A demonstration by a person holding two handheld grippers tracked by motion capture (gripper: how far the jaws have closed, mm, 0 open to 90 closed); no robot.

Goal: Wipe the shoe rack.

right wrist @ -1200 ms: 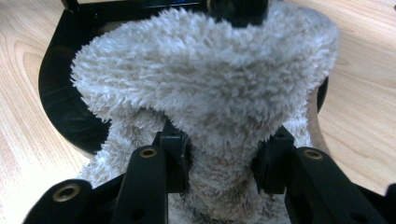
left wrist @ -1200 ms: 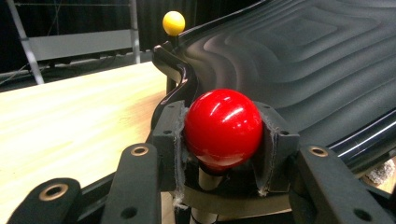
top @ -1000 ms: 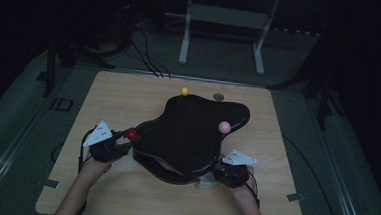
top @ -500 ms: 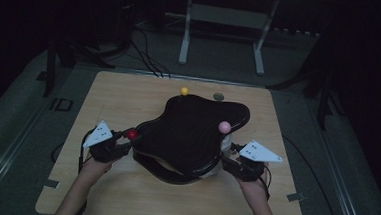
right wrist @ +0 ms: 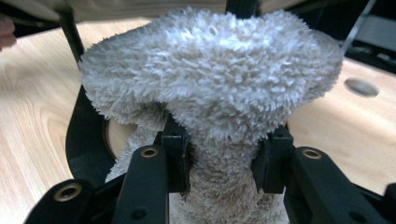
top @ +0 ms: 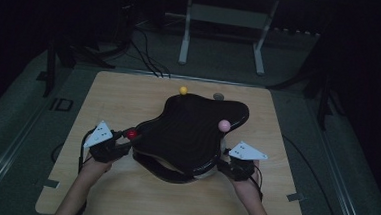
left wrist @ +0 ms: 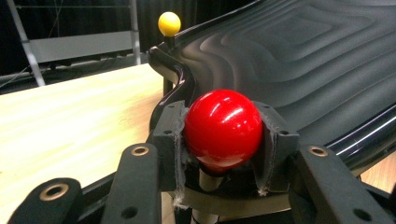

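Overall light: the high view is dim, the room behind nearly black.
Gripper views: brightly lit, colours vivid.
Glare: white highlights on the red ball (left wrist: pixel 223 128).
Focus: the white fleece cloth (right wrist: pixel 210 88) is soft at close range.
Detail: the high view is grainy.

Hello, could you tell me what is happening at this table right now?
A person works at a wooden table with a claw in each hand. The left claw is shut on a red ball at the edge of a black ribbed tray, which also carries a yellow ball and a pink ball. The right claw pinches a fluffy white cloth beside the tray's near right edge; its jaws have just been closing on it.
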